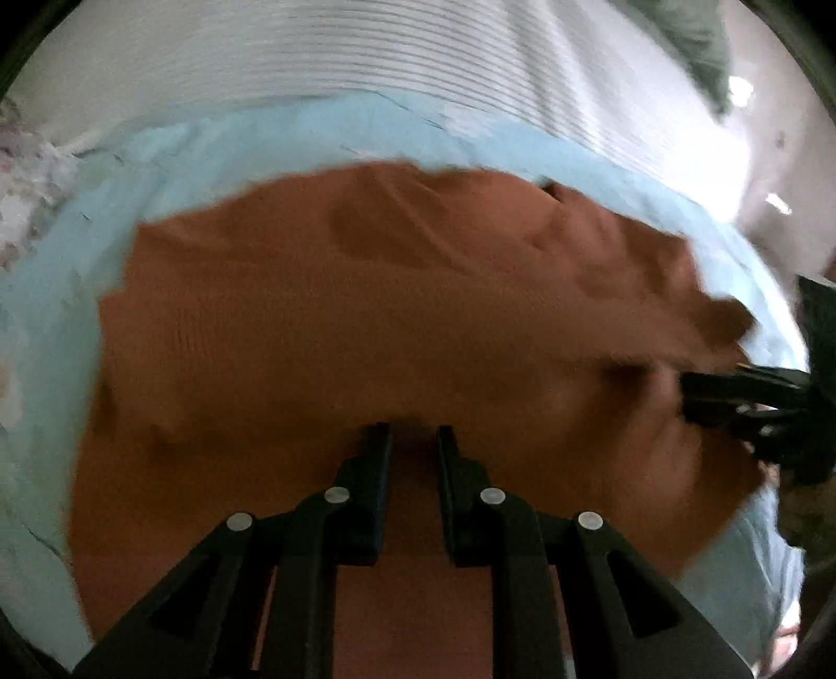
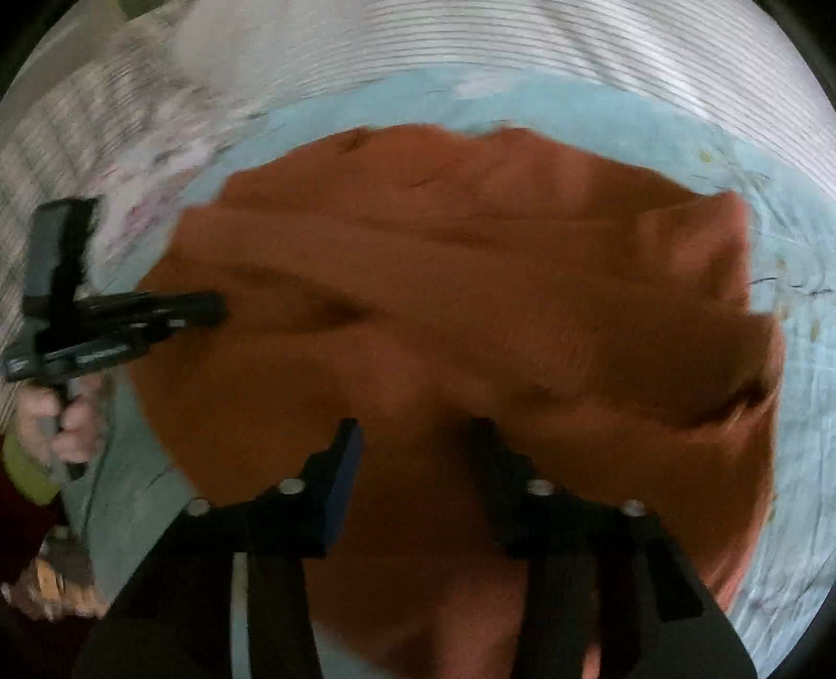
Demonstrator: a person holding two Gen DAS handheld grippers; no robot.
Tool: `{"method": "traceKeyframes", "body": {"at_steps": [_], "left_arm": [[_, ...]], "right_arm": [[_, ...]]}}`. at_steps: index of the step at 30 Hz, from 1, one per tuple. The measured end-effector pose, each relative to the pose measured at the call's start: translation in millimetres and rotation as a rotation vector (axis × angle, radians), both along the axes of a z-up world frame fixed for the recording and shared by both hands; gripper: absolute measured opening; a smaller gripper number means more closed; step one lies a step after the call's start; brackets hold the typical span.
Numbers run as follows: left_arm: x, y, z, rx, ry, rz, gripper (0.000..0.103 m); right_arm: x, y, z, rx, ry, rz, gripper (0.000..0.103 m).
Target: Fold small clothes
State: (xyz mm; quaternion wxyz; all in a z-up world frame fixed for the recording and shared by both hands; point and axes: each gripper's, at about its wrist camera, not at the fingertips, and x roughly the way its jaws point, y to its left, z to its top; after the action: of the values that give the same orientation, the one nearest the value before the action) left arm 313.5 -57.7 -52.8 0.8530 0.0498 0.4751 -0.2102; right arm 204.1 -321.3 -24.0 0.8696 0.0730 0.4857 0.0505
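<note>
A rust-orange garment (image 1: 366,313) lies spread and wrinkled on a light blue sheet (image 1: 157,156). My left gripper (image 1: 410,433) hangs low over the garment's near part. Its fingers stand a narrow gap apart, with flat cloth showing between them and nothing pinched. The right gripper (image 1: 689,402) reaches in over the garment's right edge. In the right wrist view the garment (image 2: 470,287) fills the middle. There my right gripper (image 2: 418,433) is open over the near cloth, its fingers well apart. The left gripper (image 2: 217,308) comes in over the garment's left edge, held by a hand (image 2: 73,418).
A white striped bedcover (image 1: 366,47) lies beyond the blue sheet (image 2: 575,99). A pale patterned fabric (image 2: 104,136) lies at the far left. A dark green item (image 1: 695,42) sits at the far right. Both views are motion-blurred.
</note>
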Motion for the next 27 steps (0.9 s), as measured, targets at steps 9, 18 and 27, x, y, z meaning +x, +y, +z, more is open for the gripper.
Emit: {"method": "traceKeyframes", "body": {"at_steps": [9,18,27], "left_arm": [[86.5,47.1,13.7,-0.014,-0.033,0.279,0.017],[27.7,80.9,23.0,-0.091,-0.043,0.352,0.021],[-93.0,97.9,16.1,-0.223,-0.046,0.404,0.046]], "right_arm": [[22.0,-89.0,25.3,0.009,-0.133,-0.365,0.029],[-44.8,-73.4,38.6,0.076,-0.199,-0.41,0.031],[-115.2,-21.7,24.6,0.228,-0.223,-0.374,0.052]]}}
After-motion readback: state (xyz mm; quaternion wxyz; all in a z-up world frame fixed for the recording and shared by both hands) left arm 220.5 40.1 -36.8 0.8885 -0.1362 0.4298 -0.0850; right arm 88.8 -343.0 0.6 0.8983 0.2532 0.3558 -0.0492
